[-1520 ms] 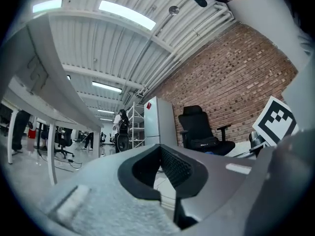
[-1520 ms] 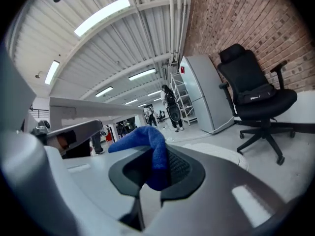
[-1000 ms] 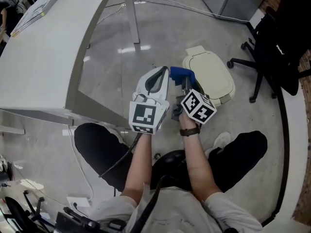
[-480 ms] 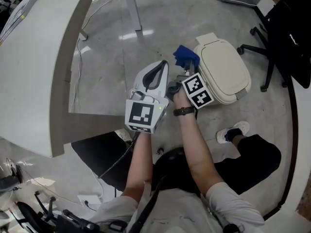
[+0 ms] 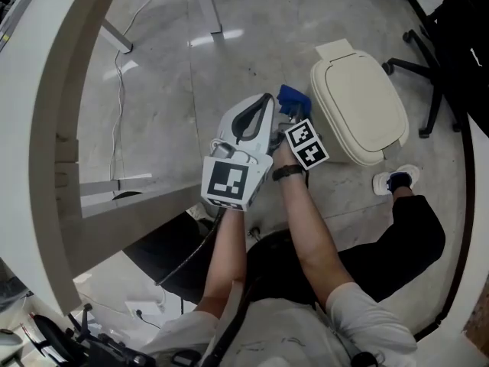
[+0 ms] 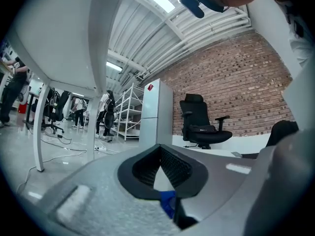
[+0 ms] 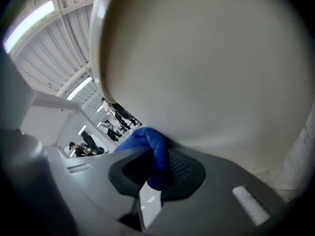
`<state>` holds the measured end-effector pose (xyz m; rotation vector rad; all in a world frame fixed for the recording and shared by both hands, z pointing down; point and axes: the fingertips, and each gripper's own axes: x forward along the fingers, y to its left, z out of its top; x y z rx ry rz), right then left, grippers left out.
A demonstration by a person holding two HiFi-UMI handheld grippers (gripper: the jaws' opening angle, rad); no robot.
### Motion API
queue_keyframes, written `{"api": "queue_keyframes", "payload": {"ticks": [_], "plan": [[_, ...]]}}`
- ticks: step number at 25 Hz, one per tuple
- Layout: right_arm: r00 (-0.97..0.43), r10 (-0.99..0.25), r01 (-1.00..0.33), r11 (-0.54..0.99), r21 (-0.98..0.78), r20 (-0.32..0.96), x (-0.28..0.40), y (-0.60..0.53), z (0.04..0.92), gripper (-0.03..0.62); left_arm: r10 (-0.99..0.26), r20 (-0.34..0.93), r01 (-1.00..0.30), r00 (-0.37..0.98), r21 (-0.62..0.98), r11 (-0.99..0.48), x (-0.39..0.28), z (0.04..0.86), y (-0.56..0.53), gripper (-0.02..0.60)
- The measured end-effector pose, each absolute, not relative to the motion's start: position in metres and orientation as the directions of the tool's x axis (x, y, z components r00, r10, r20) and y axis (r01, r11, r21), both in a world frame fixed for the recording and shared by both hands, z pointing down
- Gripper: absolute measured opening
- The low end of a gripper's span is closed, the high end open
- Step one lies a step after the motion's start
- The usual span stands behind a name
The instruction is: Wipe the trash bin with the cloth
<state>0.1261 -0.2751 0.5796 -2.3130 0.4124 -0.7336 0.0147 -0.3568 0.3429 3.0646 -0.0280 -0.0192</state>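
A cream plastic trash bin with a closed lid stands on the grey polished floor, at about 2 o'clock from the person's two hands in the head view. The right gripper is clamped on a folded blue cloth, which sticks out past its jaws toward 12 o'clock. In the right gripper view the blue cloth is seen pinched between the ribbed black pads of the right gripper and pressed against the pale curved wall of the trash bin, which fills most of that view. The left gripper is held just beside the right one, at its 9 o'clock. In its own view the jaws of the left gripper are drawn together at the tips, with nothing gripped between them. A black office chair is seen beyond them against a brick wall.
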Motion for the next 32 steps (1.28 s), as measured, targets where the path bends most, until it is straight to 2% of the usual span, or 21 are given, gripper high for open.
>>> {"api": "queue_keyframes", "payload": {"ticks": [3,10,16,19,25,29,32], "plan": [[0.769,-0.434,-0.059,-0.780,-0.623,0.469,0.130,-0.271,0.630,0.041,-0.029,0.020,-0.031,0.999,0.123,-0.992,0.022,0.359,-0.362,0.000],[0.664,-0.313,0.139,-0.841,-0.523,0.679,0.113,-0.245,0.748,0.041,-0.029,0.055,-0.035,0.998,0.121,-0.992,0.013,0.397,-0.365,-0.002],[0.637,-0.340,0.066,-0.870,-0.488,0.692,0.116,-0.245,0.762,0.041,-0.016,0.052,-0.020,0.999,0.089,-0.996,0.010,0.396,-0.359,0.000],[0.662,-0.410,0.005,-0.835,-0.550,0.627,0.111,-0.248,0.725,0.041,-0.010,0.025,-0.012,1.000,0.097,-0.995,0.008,0.382,-0.353,0.000],[0.713,-0.616,-0.307,-0.704,-0.641,0.334,0.084,-0.261,0.565,0.041,-0.059,-0.003,-0.058,0.998,0.133,-0.989,-0.009,0.350,-0.352,0.000],[0.723,-0.680,-0.466,-0.612,-0.639,0.124,0.072,-0.258,0.454,0.043,-0.057,-0.043,-0.051,0.997,0.146,-0.988,-0.019,0.338,-0.342,0.000],[0.717,-0.696,-0.494,-0.543,-0.680,0.035,0.070,-0.256,0.402,0.043,-0.054,-0.055,-0.046,0.997,0.141,-0.989,-0.024,0.336,-0.336,0.000]]}}
